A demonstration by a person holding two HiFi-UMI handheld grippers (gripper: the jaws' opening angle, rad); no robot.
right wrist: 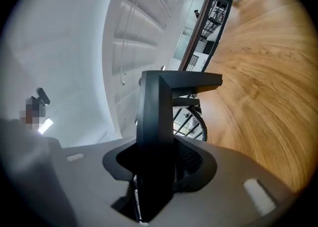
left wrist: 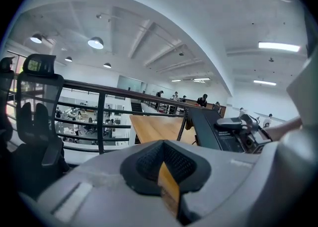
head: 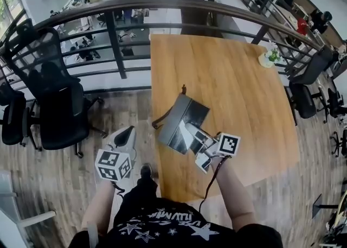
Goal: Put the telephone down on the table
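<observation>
The telephone [head: 183, 122], a dark grey desk set with a coiled cord [head: 161, 118] hanging from it, is held tilted above the near left part of the wooden table [head: 244, 95]. My right gripper [head: 199, 139] is shut on its near edge; in the right gripper view the black body [right wrist: 155, 136] stands up between the jaws [right wrist: 159, 176]. My left gripper [head: 128, 133] hangs over the floor, left of the table and apart from the phone, with its jaws together [left wrist: 166, 174] and nothing held. From the left gripper view the telephone [left wrist: 211, 126] shows at the right.
A dark metal railing [head: 114, 46] runs along the table's far and left sides, with a lower floor beyond it. A black office chair [head: 54, 100] stands at the left and another chair [head: 303, 97] at the right. A small potted plant [head: 268, 57] sits on the table's far right corner.
</observation>
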